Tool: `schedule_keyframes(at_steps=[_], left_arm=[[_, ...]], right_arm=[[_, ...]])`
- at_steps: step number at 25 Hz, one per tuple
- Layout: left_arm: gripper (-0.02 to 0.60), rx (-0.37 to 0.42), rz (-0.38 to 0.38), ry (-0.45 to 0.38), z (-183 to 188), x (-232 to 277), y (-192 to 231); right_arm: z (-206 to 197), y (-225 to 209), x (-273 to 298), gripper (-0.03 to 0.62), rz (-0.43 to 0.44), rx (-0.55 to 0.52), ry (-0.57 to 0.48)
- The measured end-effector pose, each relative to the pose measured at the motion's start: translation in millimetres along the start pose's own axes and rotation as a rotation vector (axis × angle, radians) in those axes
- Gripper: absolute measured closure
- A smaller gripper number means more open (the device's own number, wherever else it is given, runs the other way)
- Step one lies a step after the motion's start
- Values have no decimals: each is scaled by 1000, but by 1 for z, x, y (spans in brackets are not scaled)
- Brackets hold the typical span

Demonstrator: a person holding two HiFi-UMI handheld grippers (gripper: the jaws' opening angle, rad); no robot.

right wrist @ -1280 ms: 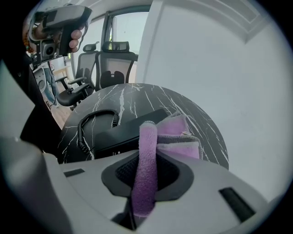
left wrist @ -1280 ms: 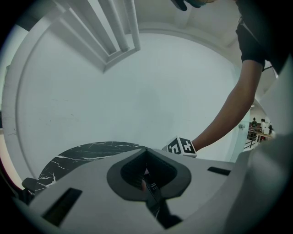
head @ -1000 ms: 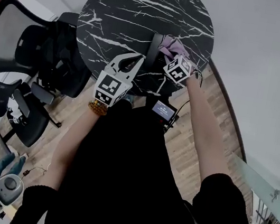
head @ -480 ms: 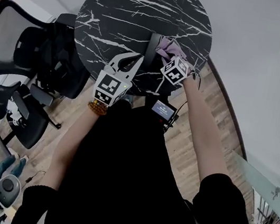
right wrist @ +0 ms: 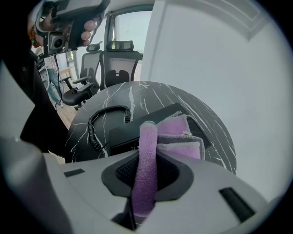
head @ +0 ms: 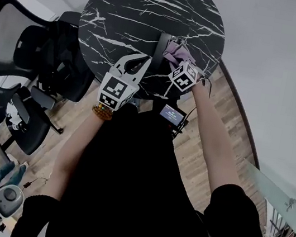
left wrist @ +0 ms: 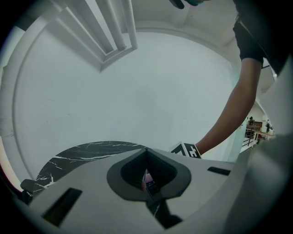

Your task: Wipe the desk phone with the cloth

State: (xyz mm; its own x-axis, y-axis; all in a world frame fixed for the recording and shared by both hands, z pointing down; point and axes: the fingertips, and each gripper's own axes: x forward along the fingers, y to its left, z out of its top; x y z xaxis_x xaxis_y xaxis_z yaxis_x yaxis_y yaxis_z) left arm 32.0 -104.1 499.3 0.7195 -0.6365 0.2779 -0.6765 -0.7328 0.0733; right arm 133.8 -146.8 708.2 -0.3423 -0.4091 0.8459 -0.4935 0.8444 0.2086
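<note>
Cloth (right wrist: 176,132) lies on desk phone (right wrist: 122,135), pinched by right gripper (right wrist: 147,160); left gripper (left wrist: 147,157) fingers are closed.

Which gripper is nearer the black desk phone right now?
Right. The right gripper, shut on the purple terry cloth, is directly over the black desk phone. The left gripper hangs off to the phone's left, apart from it.
</note>
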Motion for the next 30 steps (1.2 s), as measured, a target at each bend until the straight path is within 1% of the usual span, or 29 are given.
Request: schedule_keyframes(at_steps=[6,20,26,30], left_arm=[[569,5,-9,0,1,1,-7],[569,6,-21,7,-2,2,-9],[569,12,-26,2,0,1,-10],[569,4,-27,-11,4,1,-11]], right_arm=[[-4,15,-1,531,13,12,-4],[-18,55,2,531,64,33,22],[-23,67,3,531,66,-15,56],[-28,77,4,531,98,43,94]])
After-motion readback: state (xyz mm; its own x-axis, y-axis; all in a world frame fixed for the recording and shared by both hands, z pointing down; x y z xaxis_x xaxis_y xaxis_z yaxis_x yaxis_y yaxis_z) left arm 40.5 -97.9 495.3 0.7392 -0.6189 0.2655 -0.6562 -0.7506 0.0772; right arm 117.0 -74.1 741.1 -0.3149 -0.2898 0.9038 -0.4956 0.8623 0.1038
